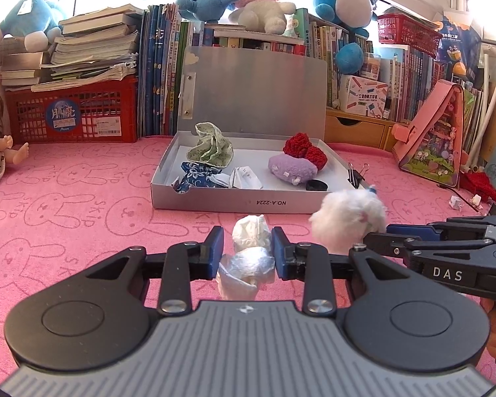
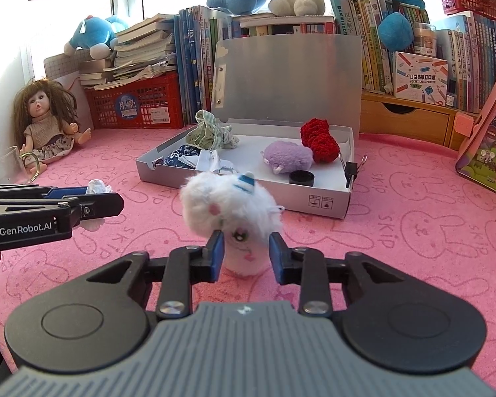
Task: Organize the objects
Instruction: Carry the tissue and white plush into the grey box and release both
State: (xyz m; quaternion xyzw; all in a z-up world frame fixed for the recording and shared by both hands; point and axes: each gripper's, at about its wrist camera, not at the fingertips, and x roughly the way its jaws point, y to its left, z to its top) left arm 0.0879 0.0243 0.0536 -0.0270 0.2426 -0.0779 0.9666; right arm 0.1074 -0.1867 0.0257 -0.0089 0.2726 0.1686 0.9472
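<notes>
My left gripper (image 1: 247, 252) is shut on a crumpled white wad (image 1: 250, 231), held above the pink rabbit-print mat. My right gripper (image 2: 246, 252) is shut on the lower part of a fluffy white plush toy (image 2: 228, 205), and that toy (image 1: 347, 220) also shows at the right in the left wrist view. Just beyond both stands an open grey box (image 1: 215, 200) with its lid upright. Inside lie a green cloth (image 1: 208, 149), a blue patterned cloth (image 1: 195, 178), a purple plush (image 1: 291, 168), a red knitted piece (image 1: 304, 147) and a black cap (image 1: 315, 185).
A binder clip (image 1: 357, 173) grips the box's right wall. A doll (image 2: 46, 125) and a glass cup (image 2: 6, 165) sit at the far left. A red crate (image 1: 72, 115), rows of books and plush toys line the back. A pink house-shaped case (image 1: 436, 139) stands at the right.
</notes>
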